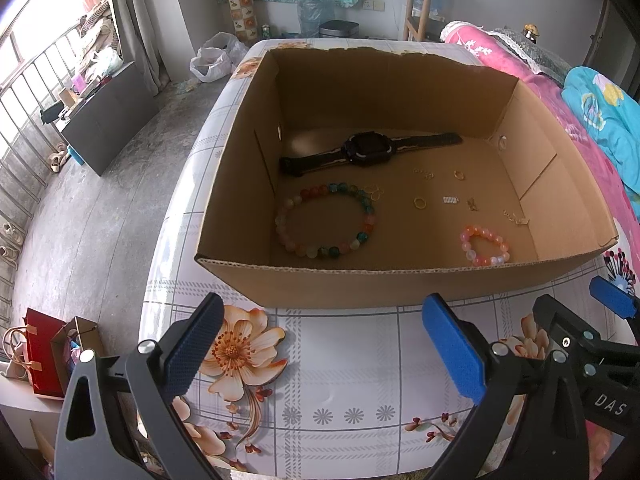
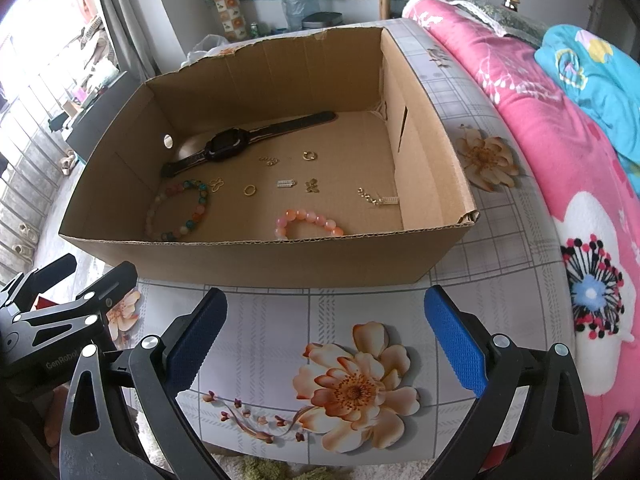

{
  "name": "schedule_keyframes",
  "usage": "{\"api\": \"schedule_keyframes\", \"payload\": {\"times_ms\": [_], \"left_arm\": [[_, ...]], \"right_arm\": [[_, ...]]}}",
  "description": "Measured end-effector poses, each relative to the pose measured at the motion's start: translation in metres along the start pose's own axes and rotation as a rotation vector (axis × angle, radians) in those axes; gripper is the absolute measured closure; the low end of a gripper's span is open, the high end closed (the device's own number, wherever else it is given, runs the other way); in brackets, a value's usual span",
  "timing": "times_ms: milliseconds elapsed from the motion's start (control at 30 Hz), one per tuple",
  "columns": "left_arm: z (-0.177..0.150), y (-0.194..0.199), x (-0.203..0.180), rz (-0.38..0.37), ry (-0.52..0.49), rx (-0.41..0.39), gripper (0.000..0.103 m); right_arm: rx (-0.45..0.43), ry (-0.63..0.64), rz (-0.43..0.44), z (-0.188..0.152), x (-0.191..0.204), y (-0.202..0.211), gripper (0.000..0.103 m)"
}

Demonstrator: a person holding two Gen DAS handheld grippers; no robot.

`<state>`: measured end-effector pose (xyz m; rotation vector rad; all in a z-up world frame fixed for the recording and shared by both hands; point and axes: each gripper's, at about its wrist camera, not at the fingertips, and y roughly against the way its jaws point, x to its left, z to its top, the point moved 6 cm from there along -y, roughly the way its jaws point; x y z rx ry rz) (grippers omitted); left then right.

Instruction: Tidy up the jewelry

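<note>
An open cardboard box (image 1: 312, 284) (image 2: 248, 260) stands on the flowered table. Inside lie a black watch (image 1: 362, 149) (image 2: 226, 145), a large multicoloured bead bracelet (image 1: 326, 220) (image 2: 176, 210), a small pink bead bracelet (image 1: 485, 245) (image 2: 308, 222), gold rings (image 1: 419, 201) (image 2: 249, 189) and several small charms and chain pieces (image 2: 376, 199). My left gripper (image 1: 322, 320) hangs open in front of the box's near wall, holding nothing. My right gripper (image 2: 326, 312) is open too, just to the right of the left one, and shows at the left wrist view's right edge (image 1: 576, 316).
The table (image 1: 344, 376) wears a grey checked cloth with orange flowers. A pink quilt (image 2: 560, 140) and a blue blanket (image 2: 600, 76) lie along the right. On the floor at left stand paper bags (image 1: 48, 352), a dark cabinet (image 1: 104, 120) and a white plastic bag (image 1: 212, 60).
</note>
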<state>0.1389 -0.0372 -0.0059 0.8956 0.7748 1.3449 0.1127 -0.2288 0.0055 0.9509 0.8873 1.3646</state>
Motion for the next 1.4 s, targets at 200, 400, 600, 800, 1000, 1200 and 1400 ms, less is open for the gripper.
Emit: {"api": "schedule_keyframes", "payload": {"times_ms": [200,400,600,800,1000,1200,1400], "left_arm": [[-0.0001,-0.0002,0.0001,0.0,0.0,-0.001,0.006],[0.0002,0.0,-0.0002,-0.002,0.001,0.0,0.006],[0.0033,-0.0006,-0.0028,-0.011,0.002,0.005,0.006],[0.0036,-0.0033,-0.0017,-0.02,0.005,0.013,0.006],[0.0038,-0.0036,-0.0015,-0.02,0.006,0.012,0.006],[0.0042,-0.0044,-0.0008,-0.022,0.011,0.011,0.006],[0.0029,-0.0041,-0.0004,-0.025,0.013,0.016,0.006]], "right_arm": [[0.0,0.0,0.001,0.0003,0.0,0.0001,0.008],[-0.002,0.002,-0.001,0.0004,0.0,0.0006,0.008],[-0.003,0.002,-0.002,0.0013,-0.0002,0.0015,0.008],[-0.002,0.004,-0.005,0.0026,-0.0014,0.0019,0.008],[-0.003,0.005,-0.003,0.0031,-0.0024,0.0019,0.008],[-0.005,0.006,-0.004,0.0039,-0.0025,0.0018,0.008],[-0.004,0.003,-0.005,0.0035,-0.0016,0.0014,0.008]]}}
